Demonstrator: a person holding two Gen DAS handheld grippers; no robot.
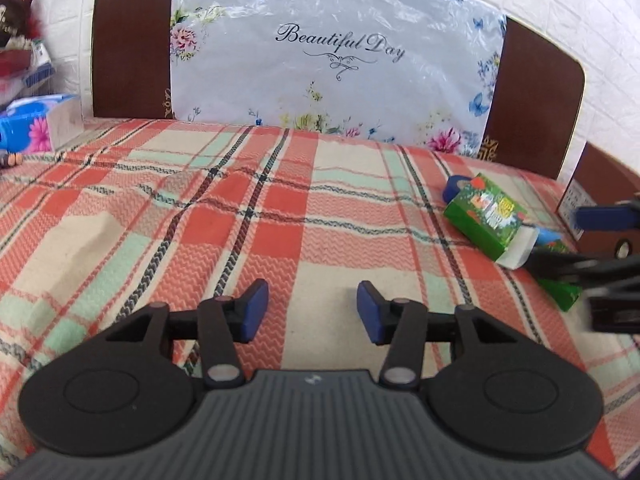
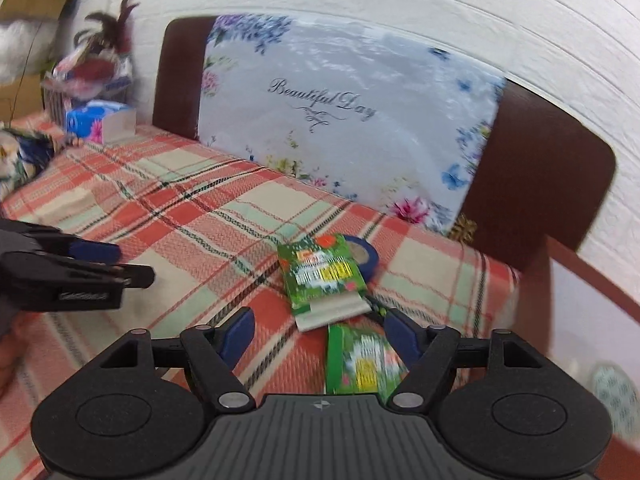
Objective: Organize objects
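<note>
A green printed box (image 2: 324,276) lies on the plaid bedspread (image 2: 192,216), its white end flap towards me. Behind it, touching, sits a blue tape roll (image 2: 366,258). A second green box (image 2: 360,364) lies between the fingers of my right gripper (image 2: 320,332), close to the right finger and apart from the left one; the jaws stand open. In the left wrist view both boxes (image 1: 486,220) (image 1: 562,294) lie at the far right, with the right gripper (image 1: 576,242) over the nearer one. My left gripper (image 1: 312,312) hovers open over bare bedspread, nothing between its pads.
A floral pillow in plastic (image 1: 332,52) leans on the brown headboard (image 1: 128,48) at the back. A blue tissue box (image 1: 36,120) and a pile of clutter (image 2: 92,68) stand at the far left. A brown side rail (image 2: 568,264) bounds the bed on the right.
</note>
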